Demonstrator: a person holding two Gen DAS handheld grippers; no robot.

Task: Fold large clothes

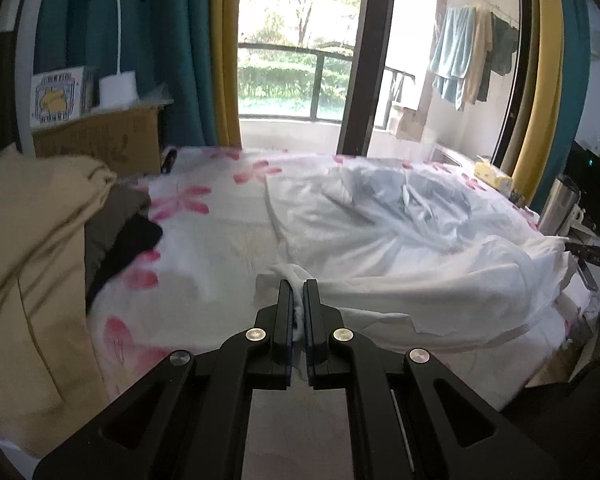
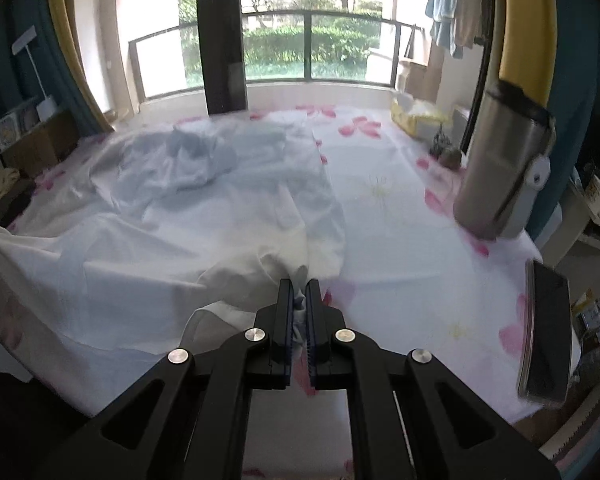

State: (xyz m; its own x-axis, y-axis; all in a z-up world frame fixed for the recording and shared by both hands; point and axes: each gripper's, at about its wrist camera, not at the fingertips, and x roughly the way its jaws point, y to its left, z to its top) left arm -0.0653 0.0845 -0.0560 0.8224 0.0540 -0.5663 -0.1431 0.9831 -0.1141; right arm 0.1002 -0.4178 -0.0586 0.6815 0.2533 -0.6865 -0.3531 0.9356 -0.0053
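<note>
While both tongs, left tongs (image 1: 299, 286) and right tongs (image 2: 299, 286), clamp its near edge, the white garment (image 1: 400, 240) spreads ahead across the bed (image 2: 400, 216).

White garment (image 1: 400, 248): thin woven cloth, matt, heavily creased; bedsheet (image 1: 204, 240) under it is smoother matt cloth with a pink flower print. Both grippers, left gripper (image 1: 299, 284) and right gripper (image 2: 299, 284), are matt black plastic with shiny bare-metal pivot screws and ribbed blue pads. Flask (image 2: 500, 168) is brushed metal, phone (image 2: 546, 332) glossy black, box (image 1: 100, 140) rough brown cardboard.
</note>
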